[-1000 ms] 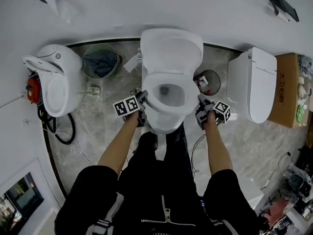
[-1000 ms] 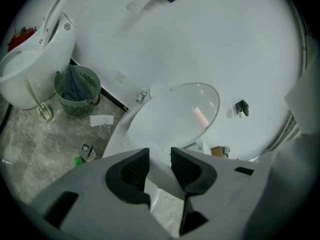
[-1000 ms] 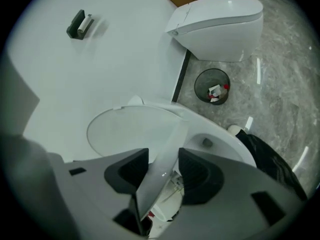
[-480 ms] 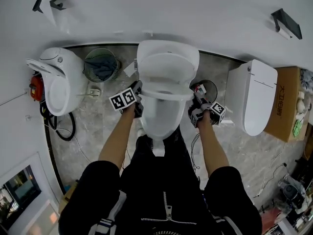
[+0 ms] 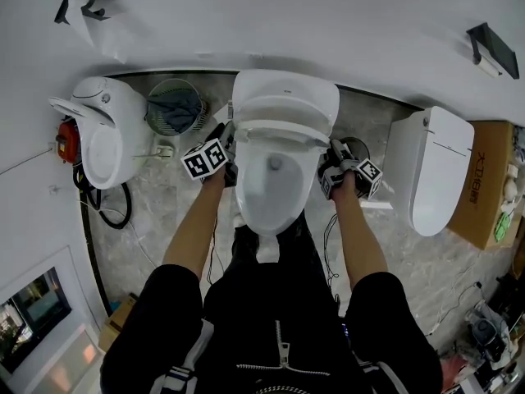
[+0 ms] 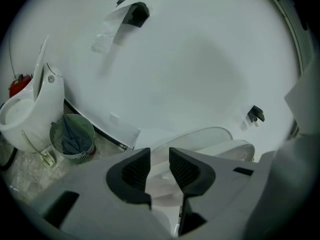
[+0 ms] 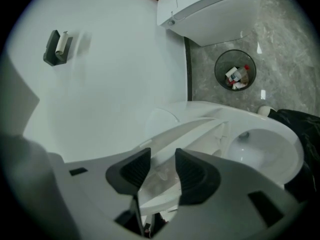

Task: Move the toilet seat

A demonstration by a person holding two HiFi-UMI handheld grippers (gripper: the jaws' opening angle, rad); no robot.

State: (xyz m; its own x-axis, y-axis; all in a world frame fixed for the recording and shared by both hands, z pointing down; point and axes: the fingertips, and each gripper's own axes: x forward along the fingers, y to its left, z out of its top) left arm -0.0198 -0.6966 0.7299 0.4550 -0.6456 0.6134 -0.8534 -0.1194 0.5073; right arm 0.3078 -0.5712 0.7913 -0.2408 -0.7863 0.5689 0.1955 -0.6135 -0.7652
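A white toilet stands against the wall with its lid up. Its seat is tilted up off the bowl, part way toward the lid. My left gripper grips the seat's left edge, and its jaws are opening slightly with the rim still between the pads. My right gripper is shut on the right edge. In the right gripper view the seat slopes up from the right gripper above the open bowl. In the left gripper view the left gripper points at the wall.
A second toilet with its lid up stands at the left, beside a green mesh basket. A small black bin sits right of the bowl. A closed toilet and a cardboard box are further right. My legs stand before the bowl.
The seat has risen from flat on the bowl to a steep tilt. Both grippers moved up and toward the wall with it.
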